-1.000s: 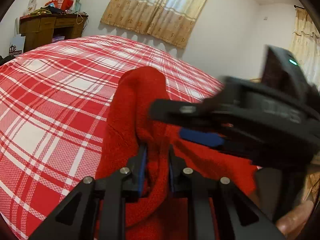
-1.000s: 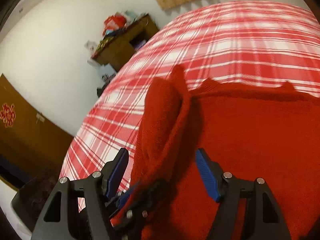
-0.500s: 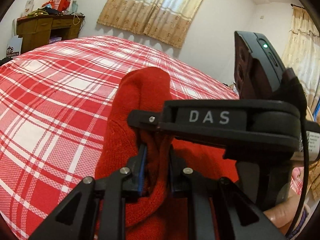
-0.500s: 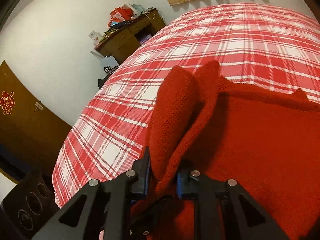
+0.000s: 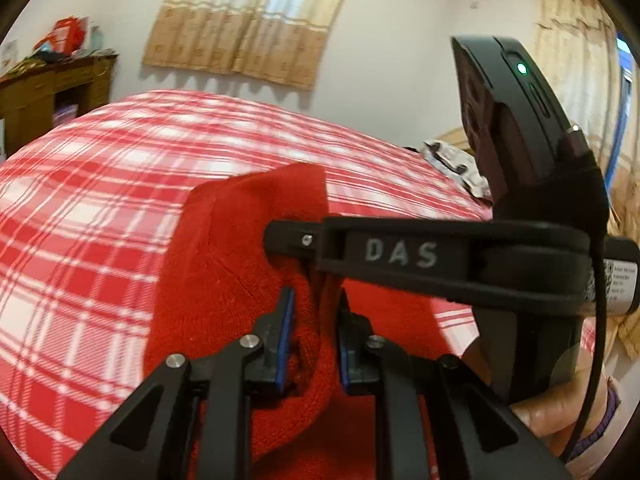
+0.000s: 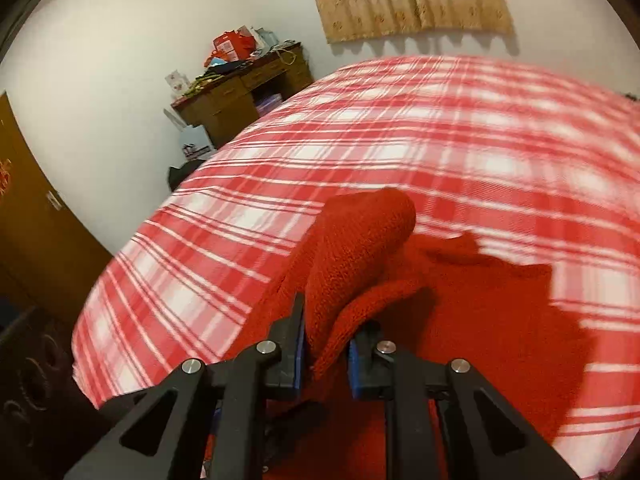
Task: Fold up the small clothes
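A red knitted garment (image 5: 224, 272) lies on the red-and-white plaid bed (image 5: 80, 200). My left gripper (image 5: 314, 312) is shut on a bunched fold of its edge and holds it raised. The right gripper's black body, marked DAS (image 5: 400, 254), crosses just in front of my left fingers. In the right wrist view, my right gripper (image 6: 326, 336) is shut on the same raised fold of the red garment (image 6: 360, 248), lifted off the bed (image 6: 440, 140). The rest of the garment spreads flat to the right (image 6: 500, 320).
A wooden desk (image 6: 244, 92) piled with bags and clutter stands against the far wall at the bed's left. Curtains (image 5: 248, 20) hang behind the bed. A patterned item (image 5: 452, 160) lies at the bed's far right edge. A brown door (image 6: 36, 216) is at the left.
My right gripper, open a second ago, has closed on the raised fold beside my left gripper. Both grippers have then lifted the fold and moved with it; the views are blurred.
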`<state>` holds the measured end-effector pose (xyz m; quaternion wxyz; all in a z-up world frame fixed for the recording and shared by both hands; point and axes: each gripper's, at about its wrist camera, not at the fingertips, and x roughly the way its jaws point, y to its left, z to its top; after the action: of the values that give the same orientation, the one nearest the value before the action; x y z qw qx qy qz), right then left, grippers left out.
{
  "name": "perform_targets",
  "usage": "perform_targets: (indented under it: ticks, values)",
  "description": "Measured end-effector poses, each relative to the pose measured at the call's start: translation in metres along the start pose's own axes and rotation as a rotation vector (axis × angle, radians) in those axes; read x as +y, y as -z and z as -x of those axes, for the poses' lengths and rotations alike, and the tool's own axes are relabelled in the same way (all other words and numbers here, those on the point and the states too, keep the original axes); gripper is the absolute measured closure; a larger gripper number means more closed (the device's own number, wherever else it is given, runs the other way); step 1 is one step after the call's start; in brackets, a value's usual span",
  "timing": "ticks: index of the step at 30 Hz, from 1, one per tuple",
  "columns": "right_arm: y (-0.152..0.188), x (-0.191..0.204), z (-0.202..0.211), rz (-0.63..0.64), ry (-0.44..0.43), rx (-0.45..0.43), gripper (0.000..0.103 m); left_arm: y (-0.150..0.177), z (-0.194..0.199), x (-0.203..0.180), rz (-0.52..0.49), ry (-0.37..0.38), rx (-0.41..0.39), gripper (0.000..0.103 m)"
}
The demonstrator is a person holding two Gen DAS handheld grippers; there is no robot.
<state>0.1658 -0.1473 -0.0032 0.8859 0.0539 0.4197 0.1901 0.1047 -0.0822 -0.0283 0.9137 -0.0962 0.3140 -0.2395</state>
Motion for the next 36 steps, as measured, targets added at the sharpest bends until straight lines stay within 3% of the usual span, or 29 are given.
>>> perform_targets:
  ticks: [5, 13, 16, 20, 25, 27, 30, 32, 36]
  values:
    - [0.009, -0.04, 0.024, 0.023, 0.073, 0.004, 0.086, -0.002, -0.02, -0.044, -0.056, 0.04, 0.029, 0.083]
    - [0.051, -0.111, 0.021, -0.1, 0.117, 0.055, 0.086, 0.017, -0.058, -0.09, -0.103, 0.084, 0.127, 0.083]
    - [0.063, -0.127, 0.015, -0.151, 0.094, 0.052, 0.086, 0.031, -0.072, -0.093, -0.103, 0.076, 0.183, 0.083]
    - [0.065, -0.135, 0.012, -0.194, 0.062, 0.032, 0.086, 0.035, -0.069, -0.099, -0.14, 0.065, 0.176, 0.083]
    - [0.07, -0.143, 0.023, -0.294, 0.029, 0.016, 0.079, 0.036, -0.047, -0.095, -0.144, 0.138, 0.208, 0.066]
    - [0.079, -0.144, 0.044, -0.348, 0.049, -0.033, 0.065, 0.037, -0.029, -0.088, -0.16, 0.153, 0.213, 0.049]
    - [0.095, -0.142, 0.077, -0.41, 0.051, -0.107, 0.064, 0.044, 0.012, -0.065, -0.196, 0.168, 0.171, 0.03]
    - [0.111, -0.133, 0.1, -0.442, 0.056, -0.148, 0.064, 0.05, 0.035, -0.046, -0.214, 0.127, 0.144, 0.02]
    - [0.13, -0.104, 0.121, -0.417, 0.045, -0.163, 0.064, 0.06, 0.059, -0.003, -0.152, 0.061, 0.129, 0.02]
